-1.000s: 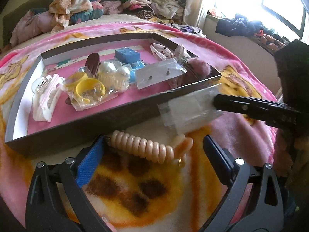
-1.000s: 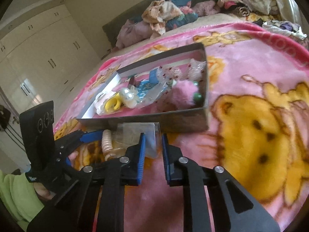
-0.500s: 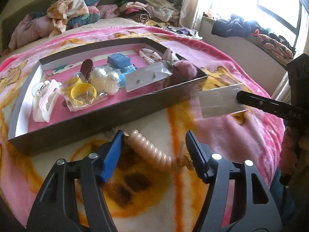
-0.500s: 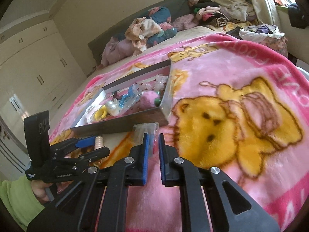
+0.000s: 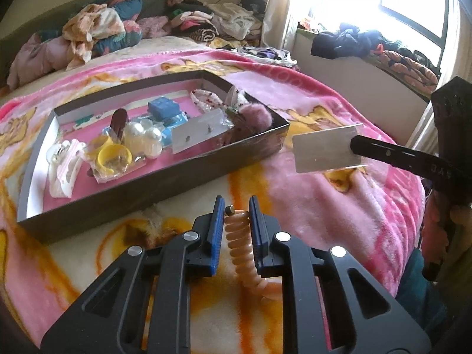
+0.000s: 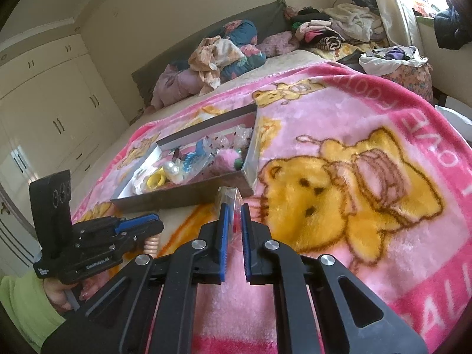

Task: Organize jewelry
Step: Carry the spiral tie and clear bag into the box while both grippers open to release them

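Lower centre of the left wrist view: the left tool is seen with its jaws closing on a peach spiral hair tie, which runs between the blue pads and hangs down over the blanket. Right of centre in the same view, the right tool is shown closed narrow on a small clear plastic packet, held in the air just beside the right corner of the tray. In the right wrist view the packet is seen edge-on between that tool's pads, and the left tool is seen at lower left in a hand with a green sleeve. Beyond both tools, in the middle of each view, a shallow dark tray rests on the pink bear-print blanket; yellow rings, pearl pieces, a blue box and a pink pom-pom lie inside. Along the top of the frame, clothes are piled at the head of the bed.
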Demonstrator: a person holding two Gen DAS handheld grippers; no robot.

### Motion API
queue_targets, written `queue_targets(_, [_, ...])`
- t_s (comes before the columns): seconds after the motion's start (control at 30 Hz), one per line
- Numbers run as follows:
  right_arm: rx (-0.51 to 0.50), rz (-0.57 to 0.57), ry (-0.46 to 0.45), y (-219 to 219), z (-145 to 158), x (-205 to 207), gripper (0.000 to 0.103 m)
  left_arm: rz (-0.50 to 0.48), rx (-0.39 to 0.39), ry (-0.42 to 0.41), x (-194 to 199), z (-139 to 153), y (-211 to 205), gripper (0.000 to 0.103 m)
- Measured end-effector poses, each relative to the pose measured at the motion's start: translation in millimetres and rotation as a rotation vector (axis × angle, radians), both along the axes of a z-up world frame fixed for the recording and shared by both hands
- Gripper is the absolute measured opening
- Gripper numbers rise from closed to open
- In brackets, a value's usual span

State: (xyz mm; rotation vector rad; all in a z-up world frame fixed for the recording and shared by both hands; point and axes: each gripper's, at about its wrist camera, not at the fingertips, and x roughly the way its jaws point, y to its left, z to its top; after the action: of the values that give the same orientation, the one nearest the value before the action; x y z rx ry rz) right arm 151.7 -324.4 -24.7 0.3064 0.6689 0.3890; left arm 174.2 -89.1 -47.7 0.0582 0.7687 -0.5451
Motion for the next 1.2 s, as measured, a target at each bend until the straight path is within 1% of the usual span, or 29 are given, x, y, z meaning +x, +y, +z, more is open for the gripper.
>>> queue_targets(0.37, [0.001,-0.005,-0.013,-1,11,-4,0.008,0.005,-0.028,-0.03,-5,17,8,0.01])
queue_targets(0.8, [0.014,0.015,-0.036,10,25,2,0.008,0.047,-0.053,-0.043,-3,28,31,0.01])
queue_targets(1.0, [0.019,0.042,-0.066,21,42,12,0.008,0.084,-0.08,-0.081,4,47,46,0.01])
queue_targets(1.2, [0.025,0.069,-0.078,37,54,34,0.008,0.131,-0.1,-0.135,23,70,60,0.01])
